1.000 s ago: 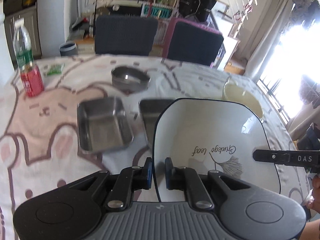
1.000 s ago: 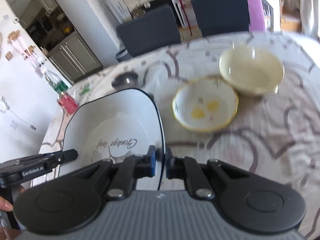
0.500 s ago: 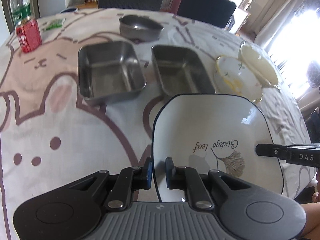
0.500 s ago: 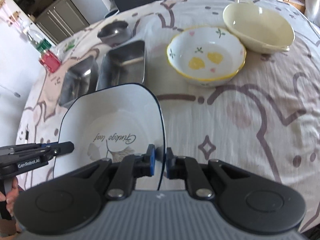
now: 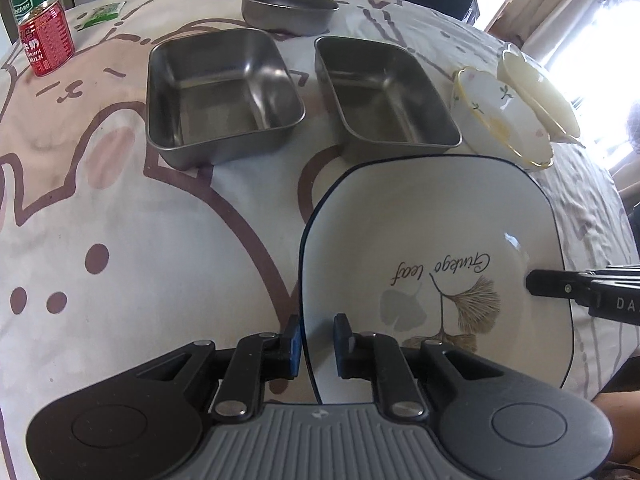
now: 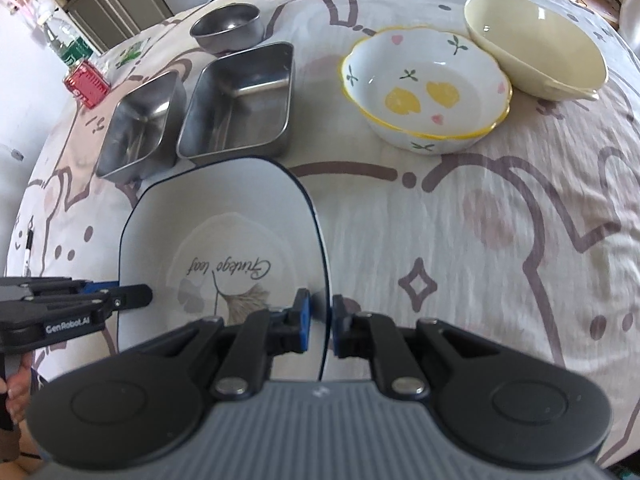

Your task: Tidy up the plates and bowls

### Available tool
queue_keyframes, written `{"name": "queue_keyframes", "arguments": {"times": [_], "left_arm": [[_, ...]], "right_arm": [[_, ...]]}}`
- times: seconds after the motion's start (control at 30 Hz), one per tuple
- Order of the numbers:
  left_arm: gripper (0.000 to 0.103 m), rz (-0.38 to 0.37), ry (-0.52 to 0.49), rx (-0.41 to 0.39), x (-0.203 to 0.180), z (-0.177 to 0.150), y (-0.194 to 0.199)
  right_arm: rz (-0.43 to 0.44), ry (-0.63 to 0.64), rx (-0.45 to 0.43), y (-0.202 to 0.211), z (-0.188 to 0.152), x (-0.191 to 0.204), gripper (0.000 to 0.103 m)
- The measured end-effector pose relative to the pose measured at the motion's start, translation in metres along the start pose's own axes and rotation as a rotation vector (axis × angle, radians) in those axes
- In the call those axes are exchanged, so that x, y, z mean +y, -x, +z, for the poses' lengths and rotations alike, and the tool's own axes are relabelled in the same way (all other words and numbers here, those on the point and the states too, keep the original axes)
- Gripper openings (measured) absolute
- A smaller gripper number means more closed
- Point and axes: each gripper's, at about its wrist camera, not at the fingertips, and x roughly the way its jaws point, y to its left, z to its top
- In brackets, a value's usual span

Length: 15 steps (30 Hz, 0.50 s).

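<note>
- Two grippers shared one plate point(image 5: 432, 264): the left gripper point(image 5: 317, 342) pinched its left rim at bottom centre of the left view, and the right gripper point(image 6: 318, 322) pinched the opposite rim, both nearly closed on the thin edge.
- Whether the plate sat on the tablecloth point(image 5: 160, 248) or hung just above it could not be told.
- Sorting looked barely begun, judging by the spread:
  - two steel trays point(image 5: 224, 92) side by side, upper middle;
  - a steel bowl point(image 5: 288, 2) behind them;
  - a flowered bowl point(image 6: 426, 88) touching a cream bowl point(image 6: 536, 44), upper right of the right view.
- Nothing was stacked; the plate needed a resting place.
</note>
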Motion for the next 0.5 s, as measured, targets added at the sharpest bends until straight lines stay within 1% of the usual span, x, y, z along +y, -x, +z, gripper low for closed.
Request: {"name": "queue_keyframes", "arguments": {"times": [0.23, 0.5], "left_arm": [[0.018, 0.015, 0.014, -0.005, 0.004, 0.004, -0.002], [0.017, 0.022, -0.028, -0.014, 0.001, 0.007, -0.004]], "right_arm": [[-0.010, 0.024, 0.009, -0.010, 0.008, 0.008, 0.013], [-0.020, 0.049, 0.027, -0.020, 0.010, 0.007, 0.015]]}}
